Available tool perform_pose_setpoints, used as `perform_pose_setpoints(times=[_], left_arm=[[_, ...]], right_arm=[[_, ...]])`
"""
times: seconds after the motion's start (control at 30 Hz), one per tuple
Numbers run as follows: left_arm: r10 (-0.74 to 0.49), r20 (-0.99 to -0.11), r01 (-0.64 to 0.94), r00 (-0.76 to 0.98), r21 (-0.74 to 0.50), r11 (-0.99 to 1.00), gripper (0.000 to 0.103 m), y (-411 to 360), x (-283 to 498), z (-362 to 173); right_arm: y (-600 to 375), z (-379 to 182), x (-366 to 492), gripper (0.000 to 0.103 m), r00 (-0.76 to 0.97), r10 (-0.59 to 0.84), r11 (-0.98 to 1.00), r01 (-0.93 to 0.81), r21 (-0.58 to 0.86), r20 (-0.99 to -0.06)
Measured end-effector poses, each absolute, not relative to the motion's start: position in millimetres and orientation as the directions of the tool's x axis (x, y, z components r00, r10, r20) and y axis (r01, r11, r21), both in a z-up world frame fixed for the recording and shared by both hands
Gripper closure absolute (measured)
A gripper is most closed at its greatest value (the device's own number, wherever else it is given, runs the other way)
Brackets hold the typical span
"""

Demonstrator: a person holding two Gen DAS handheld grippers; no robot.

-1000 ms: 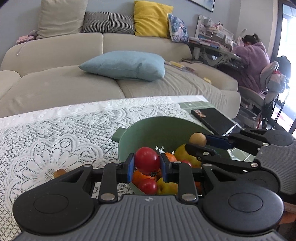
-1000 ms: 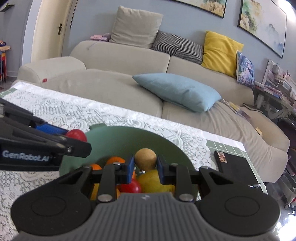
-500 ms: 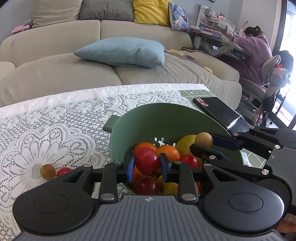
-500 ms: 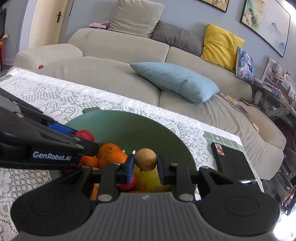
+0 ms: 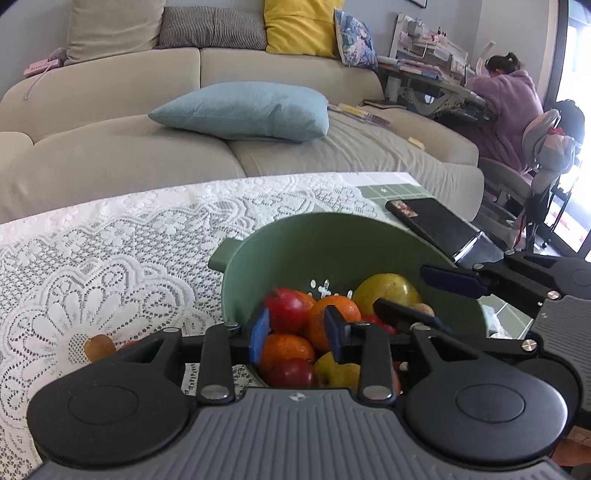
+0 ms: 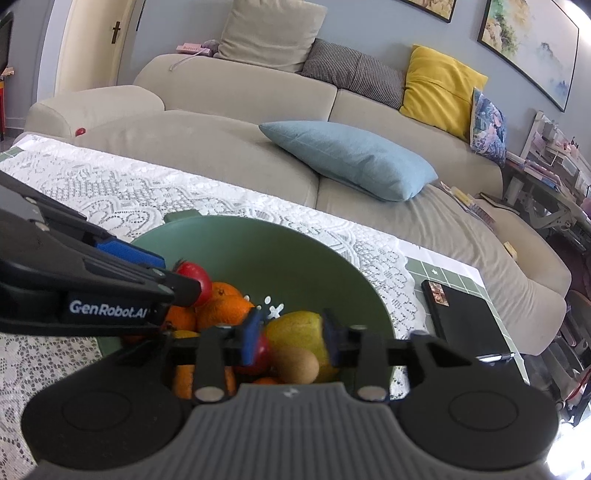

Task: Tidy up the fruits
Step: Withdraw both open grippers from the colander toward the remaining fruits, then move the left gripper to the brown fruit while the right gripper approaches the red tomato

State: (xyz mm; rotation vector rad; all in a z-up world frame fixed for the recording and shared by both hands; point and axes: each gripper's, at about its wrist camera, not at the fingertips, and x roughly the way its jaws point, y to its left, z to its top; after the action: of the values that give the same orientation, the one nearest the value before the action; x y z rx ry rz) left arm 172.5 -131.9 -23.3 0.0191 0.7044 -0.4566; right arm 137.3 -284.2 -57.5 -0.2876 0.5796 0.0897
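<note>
Both jaws just opened; tomato (image 5: 287,309), brown fruit (image 6: 295,365) dropped into bowl (image 5: 325,243).

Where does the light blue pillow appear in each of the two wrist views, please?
Left wrist: blue pillow lies on the sofa, upper centre, slightly left.
Right wrist: blue pillow lies on the sofa, right of centre, upper half.
Shared landmark: the yellow pillow behind it.

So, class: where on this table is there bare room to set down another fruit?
Free: the lace cloth left of the green bowl, toward the sofa. Crowded: the bowl's fruit pile, and its right side by the black case. Two small fruits sit near-left.
</note>
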Motion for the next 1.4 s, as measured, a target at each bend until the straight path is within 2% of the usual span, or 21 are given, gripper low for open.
perform_pose_setpoints(times=[0.1,0.23,0.4,0.53,0.77,1.03,1.33,1.4], left_arm=[[-0.416,-0.607,0.419,0.677,-0.147,0.896,0.055,-126.0,167.9,-15.2],[-0.425,-0.583,0.417,0.693,-0.156,0.895,0.054,-117.4,161.6,-4.9],[-0.425,-0.557,0.404,0.714,-0.167,0.899,0.054,-100.7,153.6,5.4],[-0.401,-0.548,0.372,0.734,-0.170,0.913,0.053,-83.3,149.6,9.7],[-0.313,-0.545,0.293,0.778,-0.125,0.948,0.053,-50.4,145.7,11.0],[-0.271,-0.573,0.233,0.773,-0.141,0.962,0.054,-9.5,146.3,-2.9],[-0.257,-0.586,0.197,0.768,-0.165,0.966,0.054,19.4,149.8,-19.1],[-0.251,-0.592,0.189,0.766,-0.167,0.968,0.054,23.6,152.0,-23.7]], right_arm=[[-285.5,-55.4,135.2,0.062,0.840,0.014,0.960,-0.163,-0.227,-0.542],[-288.4,-51.2,131.7,0.060,0.852,0.030,0.969,-0.153,-0.195,-0.522],[-286.4,-45.7,123.7,0.043,0.878,0.050,0.976,-0.143,-0.161,-0.476],[-280.0,-40.7,117.9,0.038,0.892,0.112,0.982,-0.168,-0.091,-0.438],[-243.6,-40.4,109.5,0.037,0.893,0.208,0.961,-0.263,-0.090,-0.400],[-198.3,-43.0,107.0,0.038,0.871,0.288,0.928,-0.356,-0.108,-0.398],[-152.5,-58.1,115.4,0.049,0.845,0.305,0.907,-0.399,-0.136,-0.439],[-143.7,-62.8,117.5,0.056,0.843,0.295,0.903,-0.400,-0.156,-0.449]])
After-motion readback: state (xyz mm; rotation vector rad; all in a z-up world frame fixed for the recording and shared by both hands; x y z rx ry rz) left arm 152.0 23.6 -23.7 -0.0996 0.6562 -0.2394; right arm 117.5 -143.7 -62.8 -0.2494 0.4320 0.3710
